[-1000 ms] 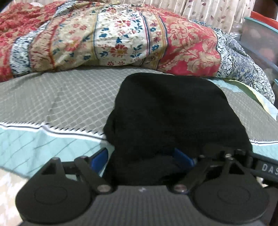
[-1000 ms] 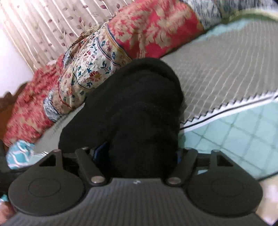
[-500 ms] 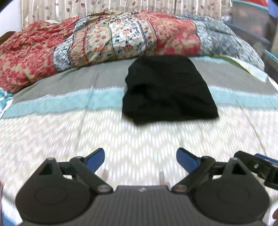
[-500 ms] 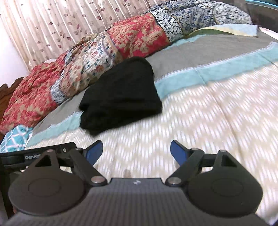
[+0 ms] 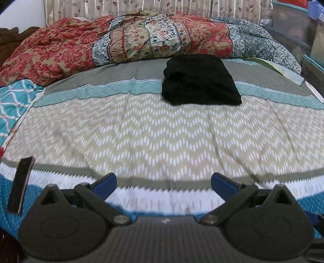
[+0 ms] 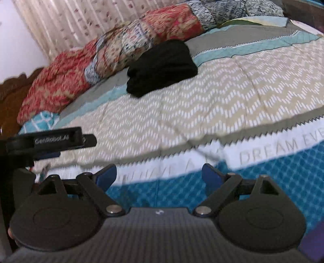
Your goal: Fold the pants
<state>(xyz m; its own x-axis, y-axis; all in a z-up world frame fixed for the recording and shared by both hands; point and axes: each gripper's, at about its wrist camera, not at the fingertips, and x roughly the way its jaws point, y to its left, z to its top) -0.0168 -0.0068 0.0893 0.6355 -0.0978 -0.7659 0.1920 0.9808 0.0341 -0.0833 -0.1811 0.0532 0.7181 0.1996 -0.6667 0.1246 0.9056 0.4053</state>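
Observation:
The black pants (image 5: 200,81) lie folded into a compact bundle at the far side of the bed, just in front of the patterned quilt; the right wrist view shows the same pants (image 6: 162,66). My left gripper (image 5: 164,182) hangs over the near edge of the bedspread, well short of the pants. Its jaws are opening and hold nothing. My right gripper (image 6: 159,175) is also back near the bed's front edge, jaws opening, nothing between them. The black housing (image 6: 50,139) of the left gripper shows at the left of the right wrist view.
A red, cream and blue patterned quilt (image 5: 141,42) is heaped along the far side, before a curtain (image 5: 141,7). The zigzag bedspread (image 5: 154,137) stretches between me and the pants. A dark flat object (image 5: 20,186) stands at the near left. Storage boxes (image 5: 293,22) sit far right.
A second ago the pants lay between both pairs of jaws. Both grippers have since pulled back toward the near edge of the bed, leaving the pants behind, and their jaws have widened.

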